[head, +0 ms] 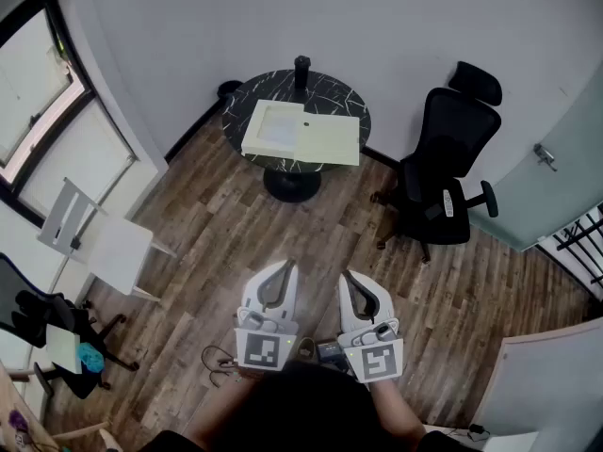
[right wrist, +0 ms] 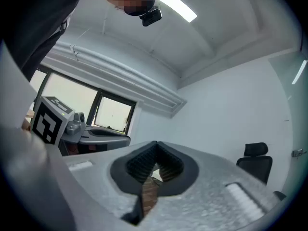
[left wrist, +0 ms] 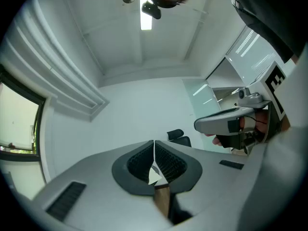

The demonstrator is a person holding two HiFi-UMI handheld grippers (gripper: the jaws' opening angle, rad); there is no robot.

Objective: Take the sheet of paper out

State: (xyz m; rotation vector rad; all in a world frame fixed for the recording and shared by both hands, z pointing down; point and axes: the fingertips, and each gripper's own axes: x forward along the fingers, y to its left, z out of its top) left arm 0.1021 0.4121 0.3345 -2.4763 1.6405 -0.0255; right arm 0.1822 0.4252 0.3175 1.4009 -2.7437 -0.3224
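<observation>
— Left gripper (head: 285, 266), condition?

— Jaws met at the tips, nothing between them. Its own view showed the ribbed pads (left wrist: 166, 162) closed on empty air. Right gripper (head: 347, 274): same entry, jaws together and unloaded.

— Position of both?

— Well short of the round table (head: 240, 102), on its near side. They were held side by side close to the person's body, over the wooden floor, tips aimed toward the table.

— Item sought: sheet of paper. Location?

— On the round table, inside a pale flat case (head: 330, 139) lying open there. A whiter panel (head: 276, 128) sat in the half of the case toward the table's left edge. I judged this to be the sheet; detail was too small to confirm it.

— Long axis of the case?

— Across the table, left edge to right edge and slightly skewed, so broadside to both grippers.

— Other items at the table?

— Dark cylinder (head: 301, 67) at the far rim; office chair (head: 450, 172) off the right side.

— Nearer gripper?

— Neither by much. The left one lined up almost straight with the whiter panel, while the right one faced the table's middle. Judgement: the whole gap to the table needed closing first, with the left gripper better placed for the pick.
</observation>
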